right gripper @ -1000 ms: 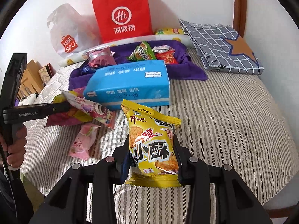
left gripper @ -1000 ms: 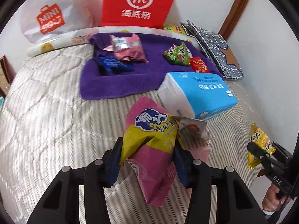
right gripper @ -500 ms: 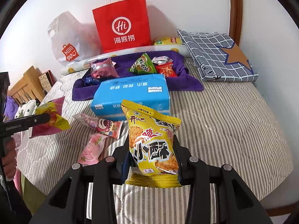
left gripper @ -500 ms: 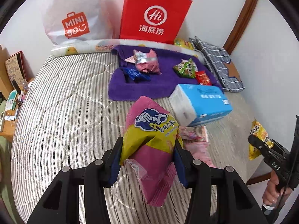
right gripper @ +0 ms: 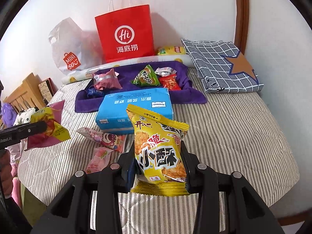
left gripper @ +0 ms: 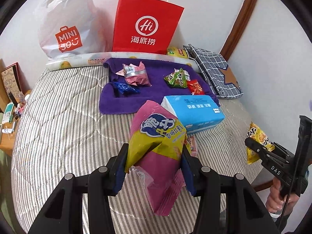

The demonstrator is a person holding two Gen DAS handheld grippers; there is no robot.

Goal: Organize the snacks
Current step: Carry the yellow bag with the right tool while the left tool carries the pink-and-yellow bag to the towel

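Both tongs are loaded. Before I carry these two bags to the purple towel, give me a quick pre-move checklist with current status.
1. Left tongs shut on the pink and yellow bag: ok.
2. Right tongs shut on the yellow bag: ok.
3. Both bags lifted clear of the bed: ok.
4. Bare space on the purple towel: ok, middle strip free.
5. Blue tissue pack in the direct path: not ok, go over or around.
6. Grip firmness: cannot tell.

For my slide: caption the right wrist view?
Right tongs grip a yellow snack bag above the striped bed.
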